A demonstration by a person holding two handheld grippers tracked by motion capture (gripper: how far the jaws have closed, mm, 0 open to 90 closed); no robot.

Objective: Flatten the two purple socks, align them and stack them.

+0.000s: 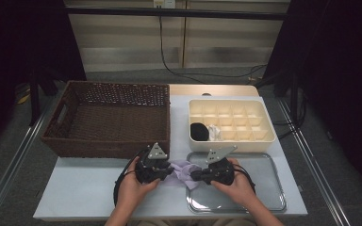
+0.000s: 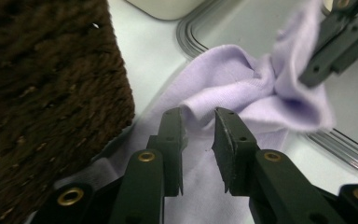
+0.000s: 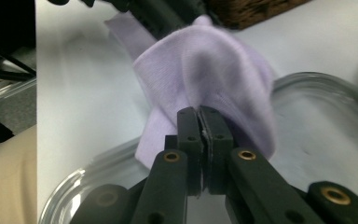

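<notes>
A lilac cloth (image 1: 181,170) lies bunched on the white table between my two grippers, partly over the left rim of a metal tray (image 1: 264,188). My right gripper (image 3: 199,112) is shut on a raised fold of the cloth (image 3: 214,60) and holds it above the tray (image 3: 317,140). My left gripper (image 2: 199,116) is open, its jaws standing either side of a small ridge of the cloth (image 2: 242,79) with a gap left between them. In the high view the left gripper (image 1: 167,172) and right gripper (image 1: 193,176) point at each other, close together.
A brown wicker basket (image 1: 108,148) stands just behind and left of the left gripper, its wall (image 2: 42,93) close by. A cream compartment box (image 1: 233,139) behind the tray holds a black item (image 1: 199,132) and a white item (image 1: 214,133). The table's front edge is near.
</notes>
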